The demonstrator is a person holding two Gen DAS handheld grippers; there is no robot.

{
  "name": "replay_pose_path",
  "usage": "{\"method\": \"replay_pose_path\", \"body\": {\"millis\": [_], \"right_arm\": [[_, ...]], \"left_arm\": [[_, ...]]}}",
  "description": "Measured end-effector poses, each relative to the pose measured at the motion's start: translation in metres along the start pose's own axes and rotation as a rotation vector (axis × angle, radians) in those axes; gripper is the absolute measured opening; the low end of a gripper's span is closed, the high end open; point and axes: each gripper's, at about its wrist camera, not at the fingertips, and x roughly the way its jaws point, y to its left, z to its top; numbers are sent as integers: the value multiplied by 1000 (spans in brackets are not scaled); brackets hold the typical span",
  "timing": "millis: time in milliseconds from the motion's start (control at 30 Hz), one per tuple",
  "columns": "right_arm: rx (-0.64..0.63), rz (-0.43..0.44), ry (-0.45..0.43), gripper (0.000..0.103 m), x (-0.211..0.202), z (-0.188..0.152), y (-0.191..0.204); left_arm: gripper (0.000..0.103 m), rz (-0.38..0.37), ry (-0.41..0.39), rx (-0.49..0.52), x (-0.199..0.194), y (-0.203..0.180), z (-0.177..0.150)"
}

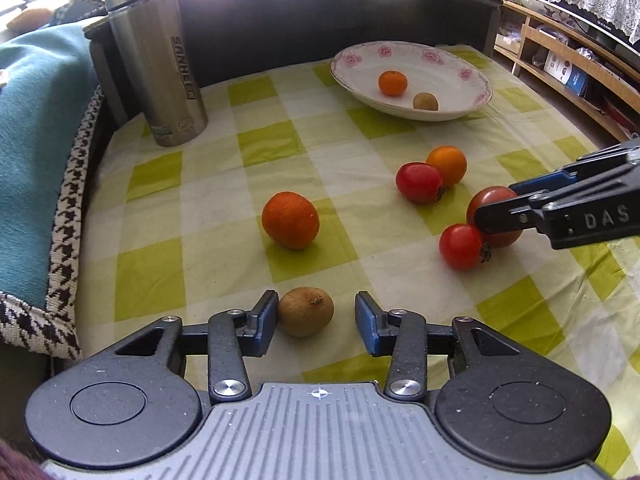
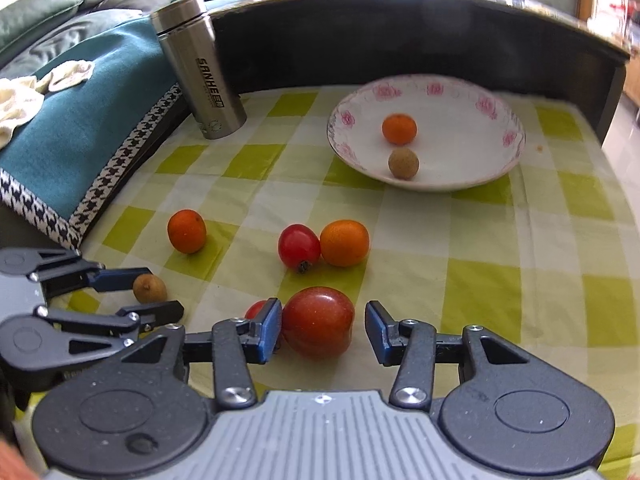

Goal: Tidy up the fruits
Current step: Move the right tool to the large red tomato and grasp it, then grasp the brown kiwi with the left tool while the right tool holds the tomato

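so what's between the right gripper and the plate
In the right wrist view, past the right gripper and its big tomato, a small tomato touching an orange, then bare checked cloth up to the plate.

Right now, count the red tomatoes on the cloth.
3. The biggest tomato sits between the open right gripper fingers; a small tomato touches it; another tomato touches an orange.

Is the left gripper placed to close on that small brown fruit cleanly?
Probably yes: the brown fruit sits between the open jaws of the left gripper, touching one pad, nothing crowding it.
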Motion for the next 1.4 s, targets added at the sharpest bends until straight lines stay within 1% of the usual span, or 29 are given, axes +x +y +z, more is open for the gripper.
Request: {"method": "replay_pose_path", "body": {"millis": [67, 167, 233, 367, 467, 533, 600, 667, 767, 867, 933, 967, 1167, 1267, 1400], "right_arm": [[54, 24, 12, 50, 3, 1, -6], [140, 64, 32, 49, 7, 4, -18], [171, 89, 39, 45, 6, 4, -22], [116, 25, 34, 45, -2, 1, -17], [115, 16, 31, 45, -11, -2, -21], [67, -26, 20, 45, -16, -5, -18], [44, -48, 32, 45, -14, -8, -16], [45, -46, 29, 45, -13, -11, -16], [13, -54, 28, 45, -12, -12, -14], [3, -47, 34, 47, -9, -14, -13], [-1, -51, 36, 51, -7, -16, -13], [-4, -54, 38, 52, -6, -17, -12], [-10, -64, 31, 53, -2, -17, -11], [-24, -71, 25, 53, -2, -17, -9], [-26, -85, 25, 53, -2, -17, -7]], "left_arm": [[46, -9, -1, -7, 0, 0, 1], [46, -22, 0, -5, 0, -2, 2], [45, -36, -1, 2, 0, -5, 2], [43, -57, -7, 26, -1, -11, 2], [43, -76, -16, 38, -3, -15, 2], [43, -77, -17, 50, -2, -18, 1], [43, -77, -10, 58, 0, -21, 0], [44, -75, -10, 64, 1, -22, -2], [45, -76, -17, 66, 1, -22, -3], [51, -70, -20, 73, 0, -22, -5], [54, -67, -19, 72, -2, -21, -7], [55, -68, -18, 68, -2, -21, -8], [56, -67, -20, 60, -2, -20, -9], [55, -63, -18, 60, -2, -21, -9], [44, -67, -21, 63, -5, -24, -10]]}}
